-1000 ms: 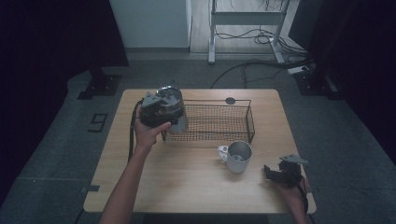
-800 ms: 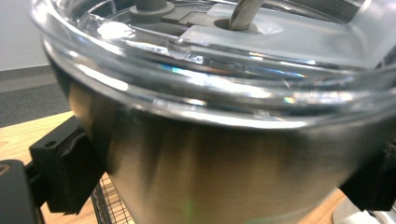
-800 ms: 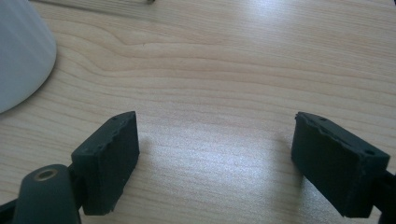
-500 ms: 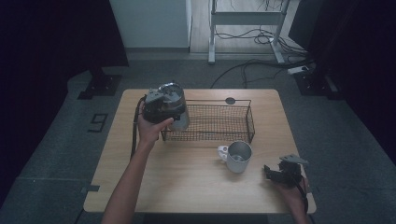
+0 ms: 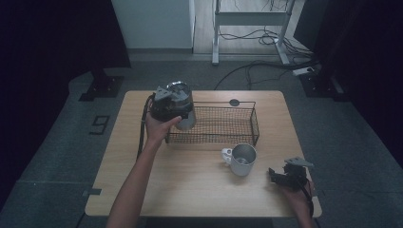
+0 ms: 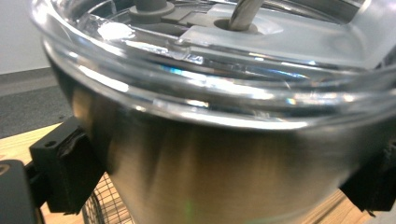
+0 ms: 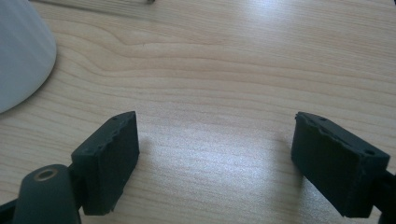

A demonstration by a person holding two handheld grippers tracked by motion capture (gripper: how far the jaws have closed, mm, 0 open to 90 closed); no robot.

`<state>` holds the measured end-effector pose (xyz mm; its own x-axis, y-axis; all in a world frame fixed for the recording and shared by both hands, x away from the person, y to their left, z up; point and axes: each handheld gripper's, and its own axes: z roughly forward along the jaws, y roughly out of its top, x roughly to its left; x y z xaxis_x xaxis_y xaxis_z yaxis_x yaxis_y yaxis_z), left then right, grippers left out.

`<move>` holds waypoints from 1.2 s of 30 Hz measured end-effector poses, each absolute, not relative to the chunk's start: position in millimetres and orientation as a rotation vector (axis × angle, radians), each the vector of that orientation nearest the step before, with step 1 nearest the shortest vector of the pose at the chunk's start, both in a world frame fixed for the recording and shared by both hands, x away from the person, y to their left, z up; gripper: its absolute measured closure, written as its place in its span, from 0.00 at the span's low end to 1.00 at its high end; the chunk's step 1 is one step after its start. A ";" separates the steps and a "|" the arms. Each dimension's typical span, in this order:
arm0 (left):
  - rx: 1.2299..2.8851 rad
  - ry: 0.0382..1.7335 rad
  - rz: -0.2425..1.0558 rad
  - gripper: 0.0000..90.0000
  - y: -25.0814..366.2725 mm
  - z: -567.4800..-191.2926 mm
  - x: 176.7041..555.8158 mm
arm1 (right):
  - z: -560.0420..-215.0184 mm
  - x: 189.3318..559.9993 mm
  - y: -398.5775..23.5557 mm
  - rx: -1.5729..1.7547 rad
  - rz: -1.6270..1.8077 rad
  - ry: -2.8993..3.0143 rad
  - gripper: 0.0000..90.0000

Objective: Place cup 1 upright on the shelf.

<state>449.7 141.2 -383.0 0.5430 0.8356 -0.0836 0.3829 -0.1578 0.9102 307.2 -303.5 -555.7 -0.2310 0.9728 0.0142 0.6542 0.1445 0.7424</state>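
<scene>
High view: the left claw [image 5: 177,110] sits left of centre in the frame, over the left end of the wire basket [image 5: 216,124], and it carries a steel pot with a glass lid [image 5: 183,107]. The pot is lifted off the tabletop [image 5: 190,190] and hangs at the basket's near-left corner, probably so it can be lowered into the mesh (that is my reading, not something shown). Just below the basket's front edge, right of centre, a steel mug [image 5: 242,159] stands upright with its white handle turned left. In the lower right corner the right claw [image 5: 280,176] rests low by the tabletop's edge, well apart from the mug, as if parked out of the way while the other hand works.

Left gripper view: the pot's brushed steel wall [image 6: 224,177] spans the frame, with the glass lid's rim [image 6: 210,88] above it. A black pad shows at lower left [image 6: 65,168] and another at the lower right edge, both pressed against the wall, so the claw is pinching the pot across its body. A bit of basket mesh shows at the bottom left.

Right gripper view: the right claw [image 7: 215,163] is spread wide with bare wood between its pads, holding and touching nothing. The mug's pale side [image 7: 21,51] curves in at the upper left.
</scene>
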 end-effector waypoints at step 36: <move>1.814 1.107 0.550 0.05 126.5 -416.2 482.4 | -555.7 307.1 -303.5 1.552 0.880 1.950 0.17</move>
<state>482.4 126.5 -416.2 0.4975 0.8637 -0.0807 0.4571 -0.1819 0.8706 307.1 -303.5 -555.7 -0.2308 0.9729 0.0145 0.6543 0.1441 0.7423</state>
